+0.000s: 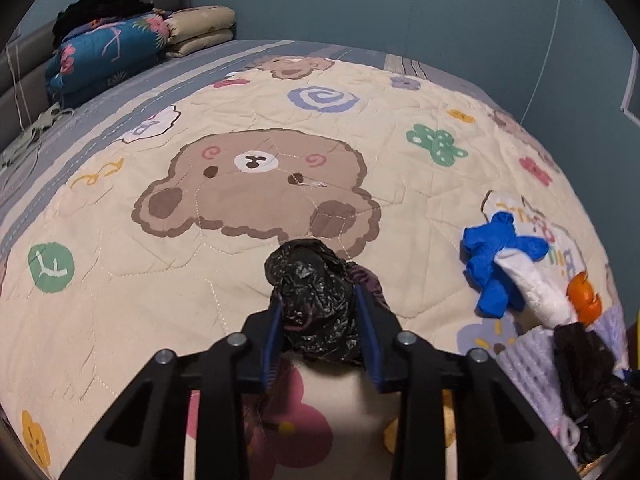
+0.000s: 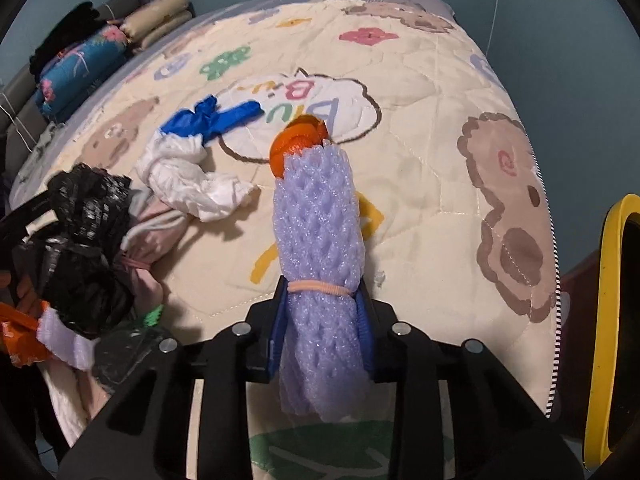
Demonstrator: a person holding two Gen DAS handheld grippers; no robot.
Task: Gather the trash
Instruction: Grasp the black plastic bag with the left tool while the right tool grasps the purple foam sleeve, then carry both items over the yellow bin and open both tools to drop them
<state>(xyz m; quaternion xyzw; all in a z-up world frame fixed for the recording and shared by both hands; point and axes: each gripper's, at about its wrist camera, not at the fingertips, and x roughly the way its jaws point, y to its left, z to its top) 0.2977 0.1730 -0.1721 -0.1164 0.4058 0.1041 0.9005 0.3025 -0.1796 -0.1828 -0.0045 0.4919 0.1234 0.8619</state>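
On a bed quilt [image 1: 160, 280] printed with bears, my left gripper [image 1: 318, 312] is shut on a crumpled black plastic bag [image 1: 308, 272], its blue pads pressing on both sides. My right gripper [image 2: 322, 300] is shut on a rolled purple foam net [image 2: 320, 216] bound by a thin rubber band. An orange peel [image 2: 300, 140] lies just past the roll's far end. A blue glove [image 2: 208, 120] and a crumpled white plastic bag [image 2: 180, 176] lie on the quilt to the left of the roll. The same glove [image 1: 496, 264] shows at the right of the left wrist view.
Folded blankets [image 1: 108, 52] and pillows are stacked at the bed's far left by a grey headboard. A yellow-rimmed bin [image 2: 616, 320] stands off the bed's right edge. Pink cloth and more black plastic [image 2: 88, 240] crowd the left of the right wrist view.
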